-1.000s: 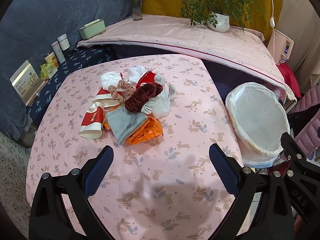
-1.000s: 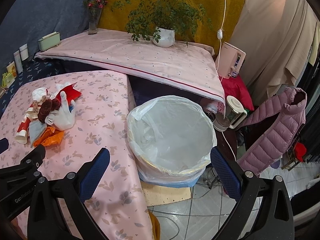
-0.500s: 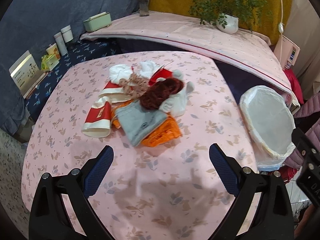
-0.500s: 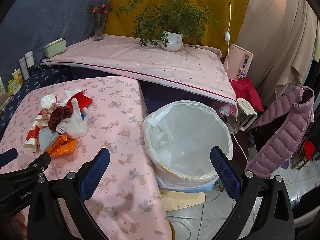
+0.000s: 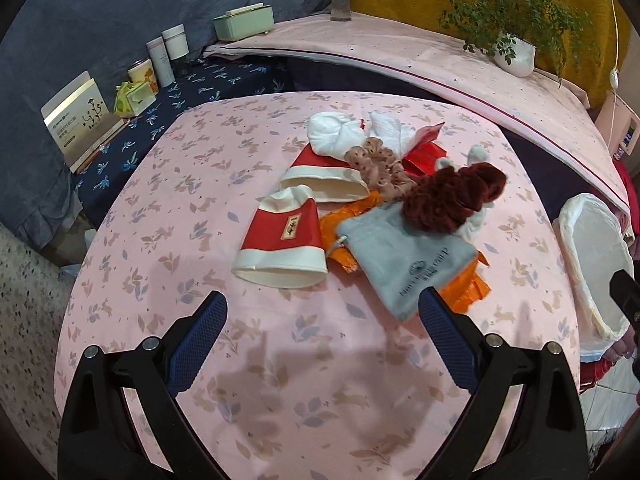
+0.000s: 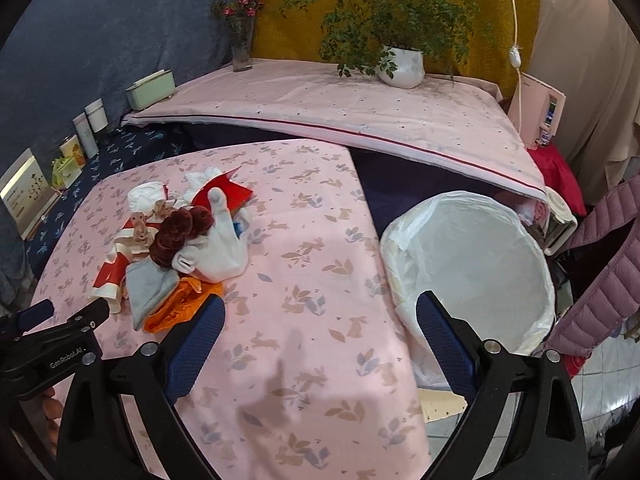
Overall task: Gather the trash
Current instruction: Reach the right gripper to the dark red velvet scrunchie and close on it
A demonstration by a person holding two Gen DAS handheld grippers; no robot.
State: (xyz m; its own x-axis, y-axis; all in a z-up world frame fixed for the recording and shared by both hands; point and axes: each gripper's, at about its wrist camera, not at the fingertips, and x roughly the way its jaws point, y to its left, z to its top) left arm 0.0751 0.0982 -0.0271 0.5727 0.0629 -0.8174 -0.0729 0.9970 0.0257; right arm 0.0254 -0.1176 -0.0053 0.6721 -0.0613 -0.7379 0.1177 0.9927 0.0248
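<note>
Both claws hang over the near edge of the pink flowered tablecloth (image 5: 168, 216). The left gripper (image 5: 322, 322) is spread wide and holds nothing. The right gripper (image 6: 320, 322) has just closed a little, nothing between its jaws. Farther in, mid-table, lies the trash heap: a grey cloth pouch (image 5: 412, 264), a red-and-cream paper cup (image 5: 284, 240), a crumpled orange wrapper (image 5: 466, 290). Off the table's right edge stands a round bin lined with a white plastic bag (image 6: 472, 256).

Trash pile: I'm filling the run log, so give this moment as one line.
phase: approach | left gripper: open, empty | right gripper: open, empty | trash pile: untouched on table | bin: lined
</note>
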